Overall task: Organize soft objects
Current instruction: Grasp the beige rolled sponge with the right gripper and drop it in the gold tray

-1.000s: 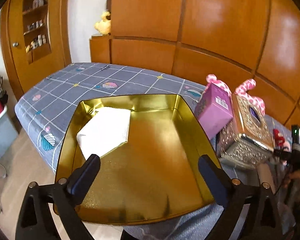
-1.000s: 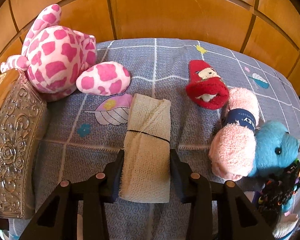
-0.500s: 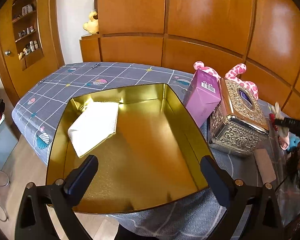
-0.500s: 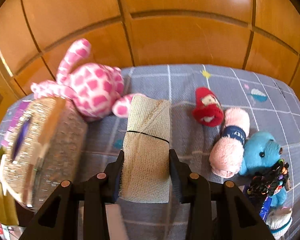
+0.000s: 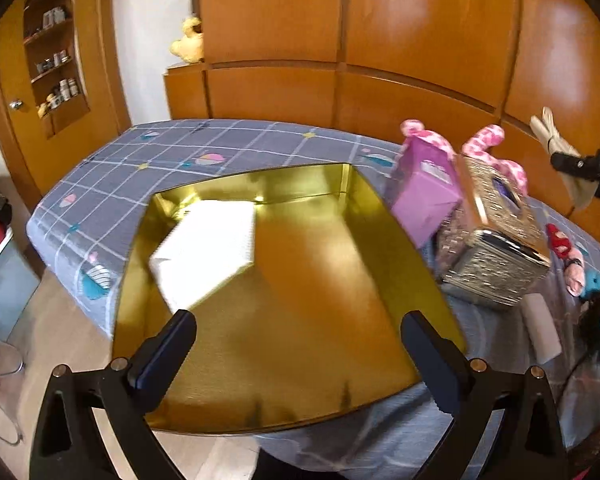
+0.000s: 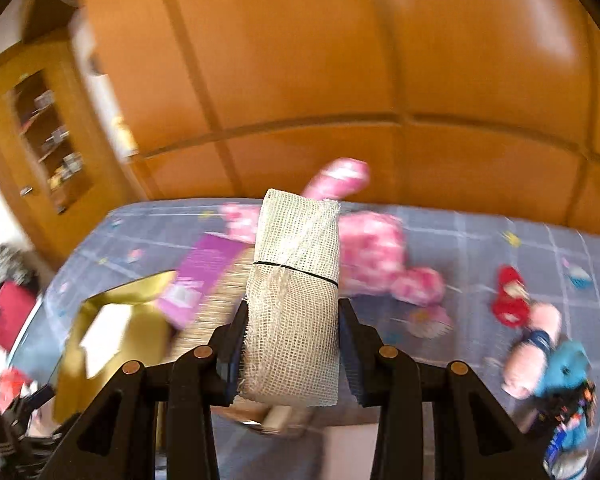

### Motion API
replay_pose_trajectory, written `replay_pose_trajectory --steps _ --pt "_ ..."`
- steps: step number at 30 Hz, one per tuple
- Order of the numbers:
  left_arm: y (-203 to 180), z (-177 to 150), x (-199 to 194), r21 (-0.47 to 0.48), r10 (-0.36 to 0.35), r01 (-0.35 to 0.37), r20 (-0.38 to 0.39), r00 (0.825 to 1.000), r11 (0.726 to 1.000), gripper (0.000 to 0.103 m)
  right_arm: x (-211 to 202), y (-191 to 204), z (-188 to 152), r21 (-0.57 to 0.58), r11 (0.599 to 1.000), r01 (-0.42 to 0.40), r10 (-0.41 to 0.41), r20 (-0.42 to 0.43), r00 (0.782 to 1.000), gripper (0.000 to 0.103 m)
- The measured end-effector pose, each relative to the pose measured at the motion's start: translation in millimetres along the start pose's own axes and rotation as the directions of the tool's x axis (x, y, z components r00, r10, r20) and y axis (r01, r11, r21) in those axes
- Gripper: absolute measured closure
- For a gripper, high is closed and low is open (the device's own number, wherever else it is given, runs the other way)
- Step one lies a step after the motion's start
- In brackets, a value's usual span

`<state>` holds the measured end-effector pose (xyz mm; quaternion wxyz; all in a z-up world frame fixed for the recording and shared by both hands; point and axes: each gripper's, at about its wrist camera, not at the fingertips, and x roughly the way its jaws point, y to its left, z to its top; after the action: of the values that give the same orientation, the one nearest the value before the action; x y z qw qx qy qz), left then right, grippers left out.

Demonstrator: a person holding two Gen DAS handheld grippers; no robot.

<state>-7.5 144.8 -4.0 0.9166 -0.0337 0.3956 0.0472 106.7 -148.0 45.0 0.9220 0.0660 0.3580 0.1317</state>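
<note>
The right gripper (image 6: 292, 344) pinches a rolled mesh cloth (image 6: 294, 300) between both fingers, lifted above the bed (image 6: 480, 240). The left gripper (image 5: 298, 344) hangs wide open and empty over the gold tray (image 5: 300, 320), a folded white cloth (image 5: 208, 248) beyond its left finger.

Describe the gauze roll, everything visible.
The gauze roll is cream, open-weave mesh cloth folded into a flat bundle, cinched by a thin black band around its middle, edges fraying. It stands lengthwise between the right gripper's pads, which press its lower sides; nothing else touches it. It is held in the air above the bed, top end pointing away from the camera.
</note>
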Motion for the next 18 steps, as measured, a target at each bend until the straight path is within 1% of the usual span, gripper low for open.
replay_pose_trajectory --steps 3,6,9,11,14,18 --pt "17.3 1.2 2.2 -0.034 0.020 -0.020 -0.001 1.000 0.999 0.000 3.3 39.5 4.1 -0.061 0.995 -0.072 0.072 -0.012 0.997 0.063" --pt "35.2 4.2 3.2 -0.093 0.039 -0.039 0.003 0.999 0.995 0.000 17.6 69.0 4.7 -0.098 0.986 -0.132 0.127 -0.053 0.990 0.063" --pt "51.6 7.0 2.7 -0.134 0.058 -0.056 0.014 0.998 0.989 0.000 37.2 98.0 1.9 -0.124 0.978 -0.170 0.157 -0.104 0.982 0.063" --pt "61.1 7.9 3.8 -0.163 0.064 -0.060 0.015 0.998 0.985 0.001 50.4 110.7 -0.4 -0.136 0.973 -0.189 0.171 -0.132 0.976 0.063" --pt "71.2 6.5 7.5 -0.195 0.071 -0.069 0.005 0.997 0.978 0.000 72.5 134.9 -8.2 -0.143 0.963 -0.226 0.197 -0.193 0.961 0.063" --pt "79.8 5.1 11.6 -0.221 0.086 -0.085 -0.004 0.996 0.972 0.000 99.0 157.6 -20.3 -0.166 0.956 -0.241 0.196 -0.247 0.949 0.063"
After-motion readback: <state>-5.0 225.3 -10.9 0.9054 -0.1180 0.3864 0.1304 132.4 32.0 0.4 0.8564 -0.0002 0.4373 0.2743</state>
